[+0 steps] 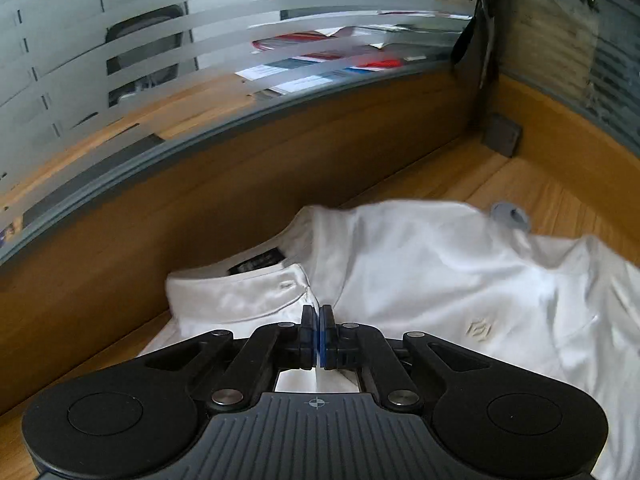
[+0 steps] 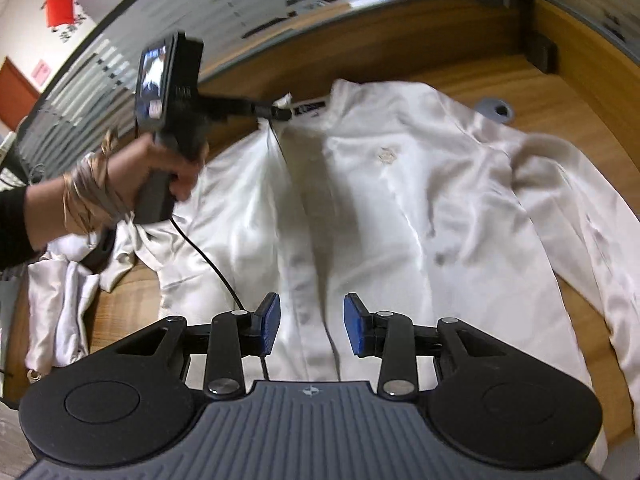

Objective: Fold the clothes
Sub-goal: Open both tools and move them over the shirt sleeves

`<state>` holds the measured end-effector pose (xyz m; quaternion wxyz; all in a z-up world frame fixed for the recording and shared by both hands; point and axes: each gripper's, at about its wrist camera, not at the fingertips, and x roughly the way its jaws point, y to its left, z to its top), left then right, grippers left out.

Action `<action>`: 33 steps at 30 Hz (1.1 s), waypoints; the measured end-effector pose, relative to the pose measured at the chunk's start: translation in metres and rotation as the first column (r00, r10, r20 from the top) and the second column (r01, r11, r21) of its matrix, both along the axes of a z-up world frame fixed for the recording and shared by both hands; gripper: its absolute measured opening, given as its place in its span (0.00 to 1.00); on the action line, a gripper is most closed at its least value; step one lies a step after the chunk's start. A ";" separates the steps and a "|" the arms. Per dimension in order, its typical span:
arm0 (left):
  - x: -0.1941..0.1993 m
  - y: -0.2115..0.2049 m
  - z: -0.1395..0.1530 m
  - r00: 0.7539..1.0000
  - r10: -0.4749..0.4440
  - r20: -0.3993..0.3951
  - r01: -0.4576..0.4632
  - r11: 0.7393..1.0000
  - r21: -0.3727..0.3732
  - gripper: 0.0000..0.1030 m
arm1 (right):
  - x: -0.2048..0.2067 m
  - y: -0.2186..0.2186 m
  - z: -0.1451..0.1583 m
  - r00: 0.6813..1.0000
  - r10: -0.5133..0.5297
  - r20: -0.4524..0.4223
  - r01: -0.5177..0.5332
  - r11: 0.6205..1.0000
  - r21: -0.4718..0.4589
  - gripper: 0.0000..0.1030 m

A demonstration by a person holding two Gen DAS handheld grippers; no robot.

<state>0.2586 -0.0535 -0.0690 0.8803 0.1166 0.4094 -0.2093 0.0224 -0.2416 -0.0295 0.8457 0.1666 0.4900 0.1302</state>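
W/ your left gripper (image 2: 282, 112) pinched on the shirt (image 2: 360, 208) collar (image 1: 240, 296), keep it taut while the half-open, empty right gripper (image 2: 310, 330) lines up on the placket.

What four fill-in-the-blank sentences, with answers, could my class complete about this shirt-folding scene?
1. The shirt on the wooden desk is ____ in colour.
2. The left gripper is shut on the shirt's ____.
3. The right gripper hovers with its jaws ____.
4. The pads on the right gripper are ____.

Answers: white; collar; open; blue
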 end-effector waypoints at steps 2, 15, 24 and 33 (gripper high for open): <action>0.009 -0.008 -0.011 0.999 0.008 -0.033 -0.007 0.999 0.040 0.05 | -0.009 -0.003 -0.001 0.999 -0.032 -0.005 0.032 0.999 -0.008 0.39; 0.006 -0.032 0.014 0.996 -0.031 -0.078 0.029 0.999 -0.026 0.63 | -0.096 -0.068 -0.024 0.934 -0.357 -0.030 0.343 0.915 -0.211 0.47; -0.010 -0.087 0.027 0.984 -0.151 -0.092 0.151 0.988 -0.013 0.73 | -0.149 -0.146 -0.073 0.842 -0.536 -0.068 0.494 0.815 -0.304 0.47; -0.021 -0.172 0.022 0.948 -0.306 -0.087 0.313 0.947 0.073 0.81 | -0.155 -0.191 -0.098 0.853 -0.513 -0.099 0.464 0.830 -0.309 0.48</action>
